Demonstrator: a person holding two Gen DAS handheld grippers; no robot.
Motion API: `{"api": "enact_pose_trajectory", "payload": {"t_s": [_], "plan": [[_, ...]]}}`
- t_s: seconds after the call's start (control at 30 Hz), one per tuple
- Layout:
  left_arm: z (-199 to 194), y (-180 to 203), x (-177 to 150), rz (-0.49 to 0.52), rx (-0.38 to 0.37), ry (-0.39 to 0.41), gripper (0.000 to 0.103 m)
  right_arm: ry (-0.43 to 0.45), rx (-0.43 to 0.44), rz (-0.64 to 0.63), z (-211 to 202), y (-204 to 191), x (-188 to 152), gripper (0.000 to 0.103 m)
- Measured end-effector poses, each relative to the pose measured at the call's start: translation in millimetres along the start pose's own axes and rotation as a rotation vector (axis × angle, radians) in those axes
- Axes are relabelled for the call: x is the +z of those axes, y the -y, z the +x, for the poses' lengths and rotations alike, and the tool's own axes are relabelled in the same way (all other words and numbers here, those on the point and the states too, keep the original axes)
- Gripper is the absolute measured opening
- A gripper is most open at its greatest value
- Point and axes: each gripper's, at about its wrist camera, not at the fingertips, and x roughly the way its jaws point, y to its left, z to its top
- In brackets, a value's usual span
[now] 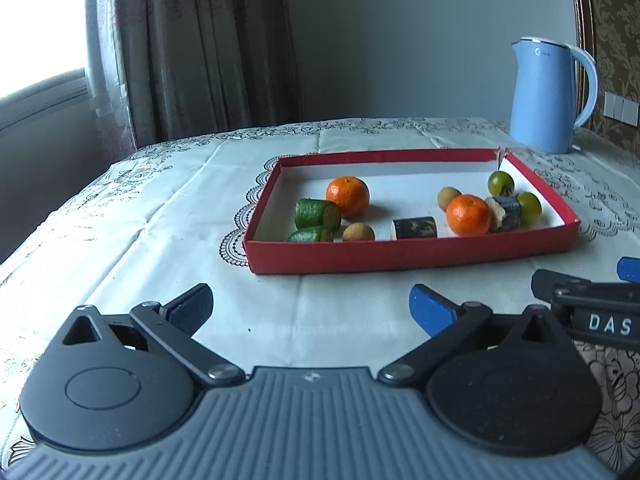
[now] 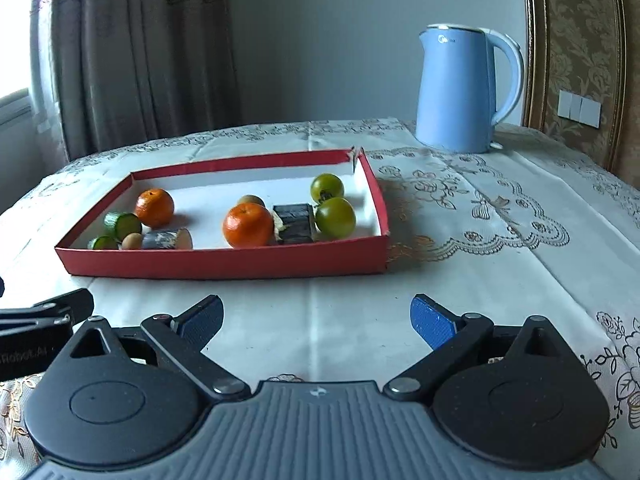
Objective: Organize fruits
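Red shallow box point(image 1: 408, 254) with a white inside sits on the lace-patterned tablecloth point(image 1: 168, 216), all the fruit is in it. Contents, from the left wrist view: left end — two green cucumber chunks point(image 1: 318, 213), one nearer the front wall point(image 1: 310, 235), an orange mandarin point(image 1: 347, 195) just behind them, a small brown longan point(image 1: 359, 233) beside the front chunk. Middle — a dark sugarcane piece point(image 1: 414, 227) lying on its side, near the front wall. Right end — second mandarin point(image 1: 468, 215), a second longan point(image 1: 449, 198) behind it, a second dark cane piece point(image 1: 505, 213) touching the mandarin's right side, two green round fruits point(image 1: 501, 182) and point(image 1: 529, 208) by the right wall, the nearer one against the cane piece. The box's far right corner is split open.

Blue kettle point(image 1: 546, 96) stands upright on the cloth behind the box's right end, apart from it.

Left gripper point(image 1: 312, 310) hovers over bare cloth short of the box, blue-padded fingers spread wide, nothing between them. Right gripper point(image 2: 316, 318) likewise — fingers wide apart, nothing between them, in front of the box's near wall, not touching it. Both grippers side by side, each showing at the edge of the other's view.

Brown curtain point(image 2: 136, 52) and a window behind the table.
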Motion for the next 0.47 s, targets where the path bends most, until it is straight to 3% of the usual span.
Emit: {"api": "enact_pose_trajectory", "payload": {"t_s": [0.47], "plan": [[-4.5, 5.3, -0.7, 0.015, -0.005, 0.021, 0.103, -0.004, -0.006, -0.029, 1.5, -9.2, -5.6, 0.101]]}}
